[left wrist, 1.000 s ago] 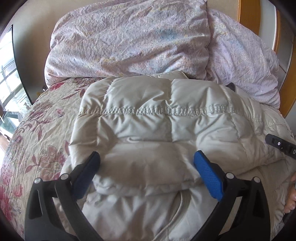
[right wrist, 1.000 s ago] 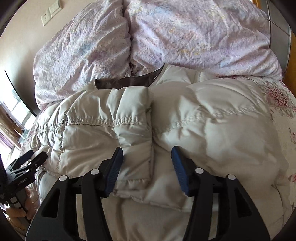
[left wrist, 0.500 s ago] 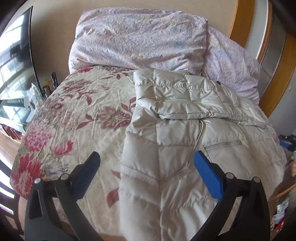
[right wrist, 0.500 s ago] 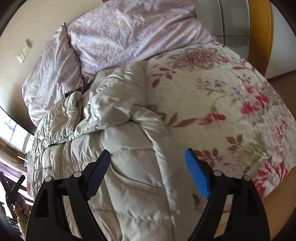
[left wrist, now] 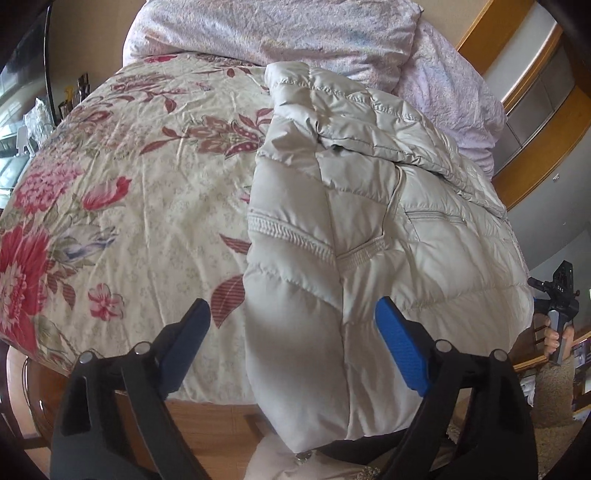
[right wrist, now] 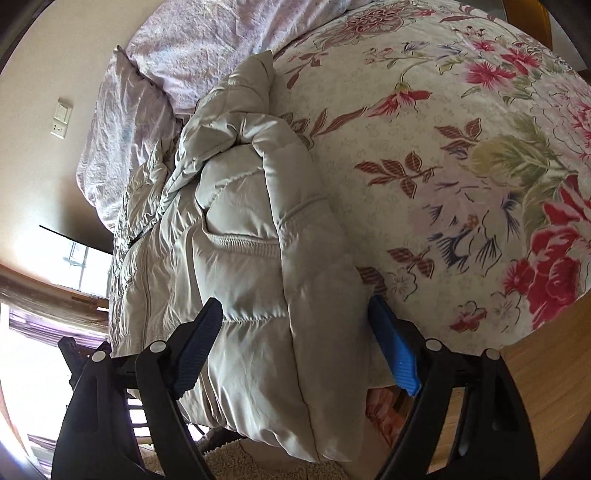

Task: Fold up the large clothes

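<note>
Left wrist view first: the left gripper (left wrist: 291, 332) hangs over the near edge of the bed, its jaws spread wide though they have just been narrowing a little, and the lower hem of the cream puffer jacket (left wrist: 369, 206) sits between them with neither blue pad pressing on it. One pad floats over the flowered bedspread (left wrist: 122, 177), the other over the jacket's quilted front. The jacket lies lengthwise on the bedspread, its top end up by the lilac pillows (left wrist: 295, 29), a sleeve folded across its chest, a zipped pocket showing, and its bottom corner drooping past the mattress edge toward the wooden bed frame (left wrist: 207, 417). Far right in this view, a hand (left wrist: 552, 338) holds the other tool's handle. Over to the right wrist view: the right gripper (right wrist: 295, 321) is also wide, having parted further within the last second, and it straddles the jacket's (right wrist: 258, 258) thick folded edge; the left-hand pad looks close to the fabric, possibly brushing it, but I can't call a pinch from here. The bedspread (right wrist: 461, 166) fills the right side, pillows (right wrist: 192, 48) sit at the top, and a wall switch (right wrist: 61, 118) shows on the left.
</note>
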{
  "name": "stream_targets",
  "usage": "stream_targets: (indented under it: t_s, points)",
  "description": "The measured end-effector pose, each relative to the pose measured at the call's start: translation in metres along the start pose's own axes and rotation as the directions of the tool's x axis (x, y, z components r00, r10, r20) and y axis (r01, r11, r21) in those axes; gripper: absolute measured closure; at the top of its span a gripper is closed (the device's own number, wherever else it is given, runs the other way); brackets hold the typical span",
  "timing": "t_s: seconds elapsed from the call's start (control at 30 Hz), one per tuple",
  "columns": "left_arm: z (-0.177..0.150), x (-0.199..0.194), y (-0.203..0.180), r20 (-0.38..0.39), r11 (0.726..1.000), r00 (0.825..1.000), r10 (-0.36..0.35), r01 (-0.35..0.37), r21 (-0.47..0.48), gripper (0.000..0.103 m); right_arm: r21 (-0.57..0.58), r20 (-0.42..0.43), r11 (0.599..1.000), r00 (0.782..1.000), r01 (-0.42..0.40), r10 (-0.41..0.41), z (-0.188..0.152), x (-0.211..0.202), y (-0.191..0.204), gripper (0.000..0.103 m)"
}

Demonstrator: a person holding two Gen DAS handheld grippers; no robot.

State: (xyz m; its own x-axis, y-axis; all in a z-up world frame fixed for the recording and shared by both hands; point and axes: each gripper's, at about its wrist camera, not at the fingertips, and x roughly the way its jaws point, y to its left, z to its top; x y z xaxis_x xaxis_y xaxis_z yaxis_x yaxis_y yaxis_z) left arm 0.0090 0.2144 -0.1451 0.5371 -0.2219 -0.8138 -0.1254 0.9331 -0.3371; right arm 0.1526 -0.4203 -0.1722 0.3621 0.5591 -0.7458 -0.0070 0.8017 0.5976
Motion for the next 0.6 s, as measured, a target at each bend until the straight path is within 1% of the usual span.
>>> stream_targets:
  t_s: [0.13,0.23,0.33,0.47,0.6]
  points:
    - [-0.007,0.005,0.004,-0.026,0.998,0.998,-0.053,0.052,-0.035,0.018,-0.015,-0.016,0.999,0.999,-0.035,0.035,-0.006,0.0,0.0,0.022]
    - [-0.011,0.003,0.001,-0.026,0.997,0.997,-0.068,0.068,-0.031,0.018,-0.033,-0.036,0.998,0.998,-0.053,0.051,-0.011,-0.001,0.0,0.026]
    - [-0.013,0.003,-0.001,-0.035,0.994,0.994,-0.103,0.102,-0.041,0.019,-0.038,-0.051,0.996,0.996,-0.081,0.08,-0.016,-0.002,-0.003,0.029]
    - [-0.018,0.004,-0.006,-0.034,0.991,0.992,-0.124,0.122,-0.05,0.02,-0.022,-0.077,0.99,0.987,-0.14,0.138,-0.025,-0.004,-0.009,0.034]
    - [-0.026,0.002,-0.005,-0.03,0.983,0.986,-0.167,0.164,-0.087,0.027,0.003,-0.105,0.979,0.974,-0.203,0.202,-0.036,-0.004,-0.012,0.036]
